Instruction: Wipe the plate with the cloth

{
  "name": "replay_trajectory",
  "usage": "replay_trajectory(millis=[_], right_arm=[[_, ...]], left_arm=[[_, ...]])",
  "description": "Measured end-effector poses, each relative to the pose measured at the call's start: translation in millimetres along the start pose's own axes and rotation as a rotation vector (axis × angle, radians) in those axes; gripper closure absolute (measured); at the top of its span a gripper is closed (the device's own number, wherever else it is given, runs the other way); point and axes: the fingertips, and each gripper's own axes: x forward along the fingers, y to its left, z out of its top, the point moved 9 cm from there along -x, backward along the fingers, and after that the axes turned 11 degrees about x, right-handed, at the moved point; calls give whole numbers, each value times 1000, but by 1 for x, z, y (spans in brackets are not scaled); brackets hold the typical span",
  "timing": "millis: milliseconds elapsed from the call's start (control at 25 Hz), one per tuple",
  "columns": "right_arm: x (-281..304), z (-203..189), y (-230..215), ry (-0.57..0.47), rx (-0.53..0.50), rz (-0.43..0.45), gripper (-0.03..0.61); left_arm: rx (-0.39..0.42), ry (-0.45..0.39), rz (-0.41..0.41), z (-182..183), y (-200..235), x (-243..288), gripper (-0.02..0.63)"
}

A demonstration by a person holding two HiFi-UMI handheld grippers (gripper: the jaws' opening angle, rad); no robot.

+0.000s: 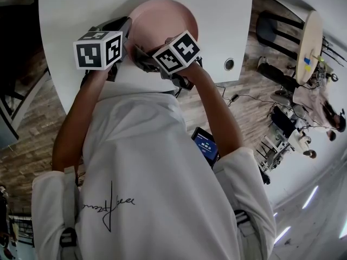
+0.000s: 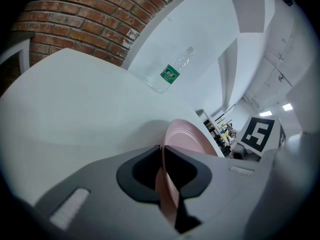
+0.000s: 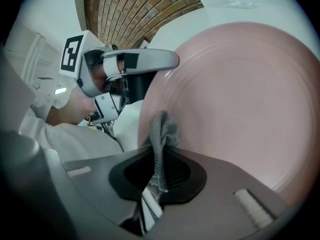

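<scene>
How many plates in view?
1: the pink plate, rim clamped in the left tool, with the right tool holding the cloth against it. The person's torso may hide others.

A white, smooth round table (image 1: 70,15) is carrying a clear plastic water bottle with a green label (image 2: 172,74), which is standing near its far edge.
</scene>
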Motion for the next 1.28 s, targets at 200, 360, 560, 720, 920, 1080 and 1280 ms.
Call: replay_trajectory(millis=[200,360,560,720,920,1080,1280], right_arm=[[-5,-10,-5,50,-35,-45,545],[-8,-15,-7,96,-75,-90,545],[-12,-19,-11,159,-130,-140,545],[-15,-22,-15,211,-178,-177,545],[-22,-23,-19,291,-229,-254,545],[-26,-24,-21,348,-281,-324,545],[-27,-24,-23,381,-300,-358,545]], left_arm=[[1,0,-1,0,-1,1,572],[-4,8,-6,-2,-1,1,572],[11,1,3,0,-1,1,572],[5,2,1,-1,-1,1,572],[6,2,0,0,-1,0,572],[7,1,-2,-1,-1,0,572],[7,1,-3,-2,-1,0,572]])
